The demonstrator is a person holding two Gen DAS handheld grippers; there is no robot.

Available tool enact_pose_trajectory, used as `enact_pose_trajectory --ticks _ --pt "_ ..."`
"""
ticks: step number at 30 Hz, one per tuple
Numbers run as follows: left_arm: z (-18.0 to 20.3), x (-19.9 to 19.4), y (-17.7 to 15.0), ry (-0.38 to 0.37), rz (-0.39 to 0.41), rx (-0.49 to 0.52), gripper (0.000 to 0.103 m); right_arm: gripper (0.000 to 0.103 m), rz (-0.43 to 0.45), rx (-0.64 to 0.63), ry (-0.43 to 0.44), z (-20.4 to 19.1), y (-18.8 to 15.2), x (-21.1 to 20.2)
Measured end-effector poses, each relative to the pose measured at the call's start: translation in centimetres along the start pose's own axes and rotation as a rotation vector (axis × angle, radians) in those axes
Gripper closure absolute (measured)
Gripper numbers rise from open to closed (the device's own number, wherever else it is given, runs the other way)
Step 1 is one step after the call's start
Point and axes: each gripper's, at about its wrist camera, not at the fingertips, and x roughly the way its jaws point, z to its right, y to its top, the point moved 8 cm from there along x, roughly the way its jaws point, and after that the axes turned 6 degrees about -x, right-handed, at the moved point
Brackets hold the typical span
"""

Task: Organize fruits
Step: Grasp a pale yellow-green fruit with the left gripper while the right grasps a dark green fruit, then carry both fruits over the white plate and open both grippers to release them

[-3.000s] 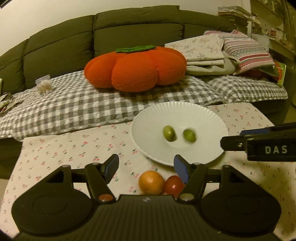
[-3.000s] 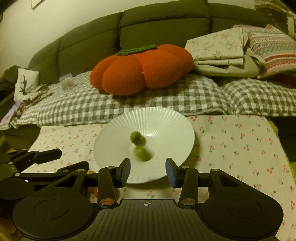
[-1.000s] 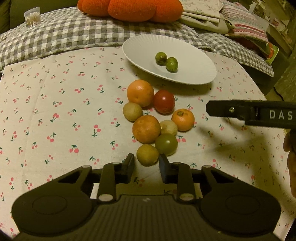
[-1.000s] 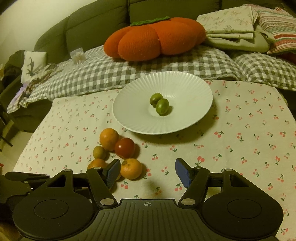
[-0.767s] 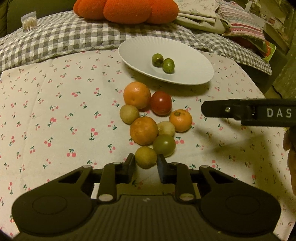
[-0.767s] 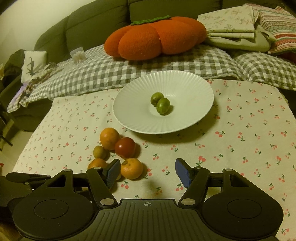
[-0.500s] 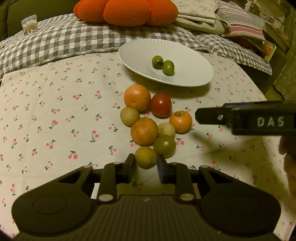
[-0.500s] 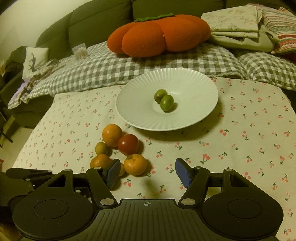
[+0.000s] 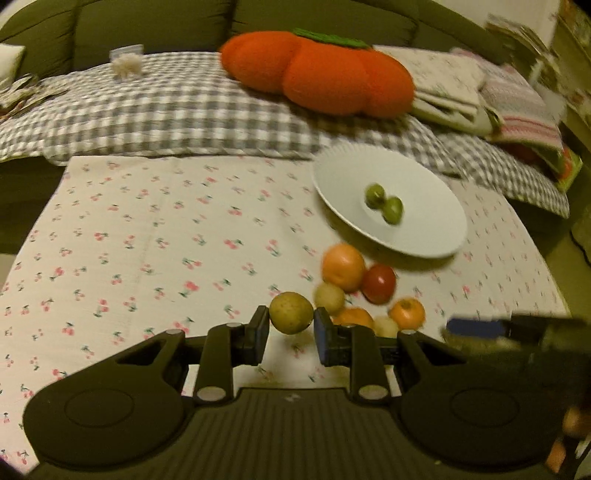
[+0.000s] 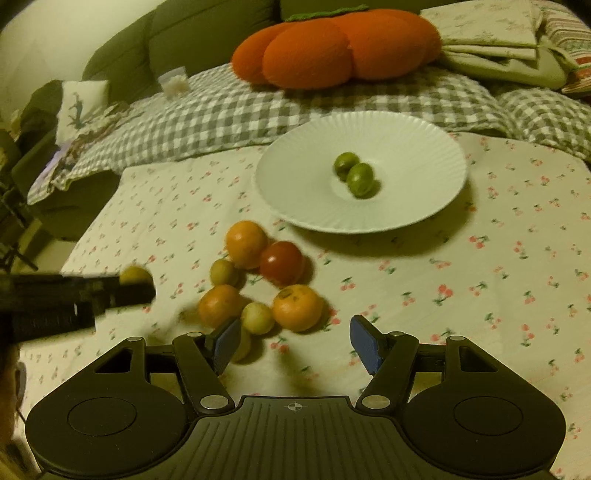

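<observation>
My left gripper [image 9: 290,328] is shut on a small yellow-green fruit [image 9: 290,312] and holds it above the cherry-print tablecloth. That fruit also shows behind the left gripper's finger in the right wrist view [image 10: 135,275]. A white ribbed plate [image 10: 406,147] holds two green fruits [image 10: 360,180]. In front of the plate lies a cluster of oranges [image 10: 246,243], a red tomato [image 10: 281,263] and small yellowish fruits [image 10: 257,317]. My right gripper [image 10: 291,341] is open and empty, just in front of the cluster.
A grey checked cushion [image 10: 295,103] and an orange pumpkin pillow [image 10: 332,44] lie behind the table on a dark green sofa. Folded linens [image 10: 498,33] are stacked at the back right. The tablecloth [image 9: 147,240] stretches to the left of the fruits.
My left gripper closed on the yellow-green fruit at the front of the cluster, lifted it and swung left. My right gripper moved nearer to the cluster and stayed open.
</observation>
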Motion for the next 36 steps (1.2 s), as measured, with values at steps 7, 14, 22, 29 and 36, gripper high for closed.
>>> enact_pose_trajectory --ticks 7,14,22,29,36 --pt "-0.8 0.0 0.7 0.007 0.013 -0.039 0.079 0.038 -0.018 -0.074 0.071 -3.0 -1.0 1.0" --pt "-0.6 -0.1 0.5 0.002 0.013 -0.033 0.079 0.051 0.007 -0.143 0.062 -5.0 -1.3 1.9" --pt "-0.3 0.0 0.5 -0.002 0.013 -0.024 0.079 0.078 0.001 -0.156 0.005 -5.3 -1.3 3.0" --pt "0.0 0.0 0.6 -0.014 0.02 -0.019 0.079 0.078 0.015 -0.144 0.013 -5.4 -0.8 1.8" --pt "0.4 -0.2 0.9 -0.028 0.035 -0.015 0.079 0.078 0.053 -0.095 0.011 -4.2 0.5 0.4"
